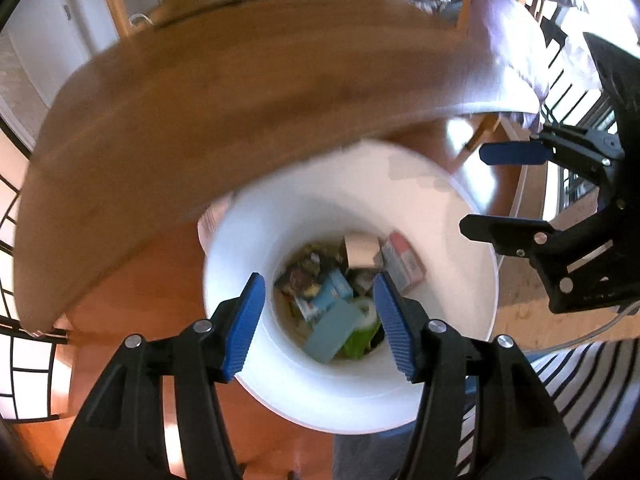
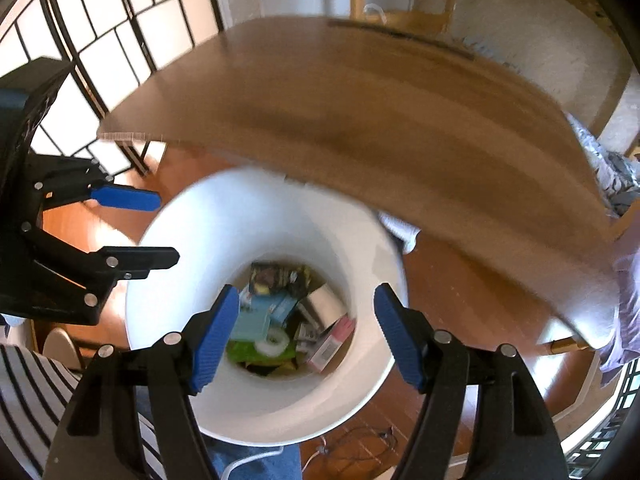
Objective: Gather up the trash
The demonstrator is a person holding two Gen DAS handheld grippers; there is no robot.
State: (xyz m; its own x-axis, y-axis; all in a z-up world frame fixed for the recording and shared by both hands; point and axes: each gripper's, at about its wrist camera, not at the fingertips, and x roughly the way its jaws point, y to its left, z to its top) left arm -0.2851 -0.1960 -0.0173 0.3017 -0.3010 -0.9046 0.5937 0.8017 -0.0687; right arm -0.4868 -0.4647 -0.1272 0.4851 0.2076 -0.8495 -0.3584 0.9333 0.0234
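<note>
Left wrist view looks steeply down into a white bin [image 1: 472, 240] standing on the wooden floor [image 1: 132, 300] just beside the near edge of the table [image 1: 240, 92], whose top shows no litter in either view. At the bottom of the bin lies the collected trash [image 1: 340, 300]: small cartons, a light blue box [image 1: 332, 330], a green wrapper with a roll of tape [image 2: 272, 342] on it and a pink-and-white packet [image 2: 332, 346] toward the right. The left gripper [image 1: 320, 320] hangs over the bin mouth with its blue fingers [image 1: 244, 324] released and nothing between them; the right gripper [image 2: 304, 330] hangs beside it, fingers parted wider and likewise empty. Each gripper shows in the other's view, at about the rim and apart from it. Both pictures are smeared, so fine detail of the contents is uncertain. Judging from the empty fingers above the heap, the drop into the bin looks done and the step in hand is drawing clear. To do it well, lift both grippers straight up before swinging toward the table, keep the fingers off the rim so the light bin is not tipped or dragged, and keep the two grippers apart as they rise.
</note>
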